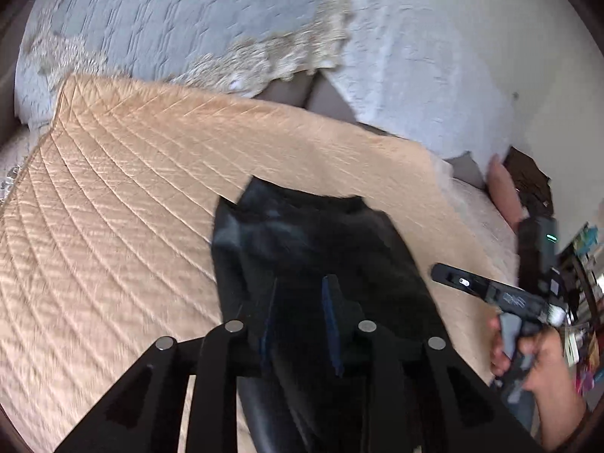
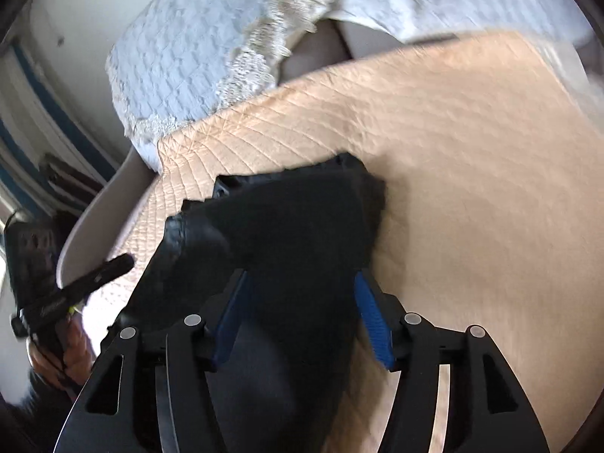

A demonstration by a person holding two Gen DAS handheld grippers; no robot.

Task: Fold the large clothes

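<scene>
A black garment [image 1: 313, 249] lies on a peach quilted cover [image 1: 113, 207]. It also shows in the right wrist view [image 2: 287, 226], bunched between my fingers. My left gripper [image 1: 300, 313] stands over the garment with its blue pads [image 1: 330, 321] part-open, cloth under and between them. My right gripper [image 2: 302, 317] has its blue pads [image 2: 372, 321] wide apart, with the black cloth lying between them. The right gripper also shows in the left wrist view [image 1: 438, 270], held by a hand at the right.
A white textured bedspread with a lace edge [image 1: 264, 49] lies behind the peach cover. A pink pillow [image 1: 504, 192] and shelves with books [image 1: 585, 283] are at the right. The peach cover [image 2: 472, 151] spreads wide to the right.
</scene>
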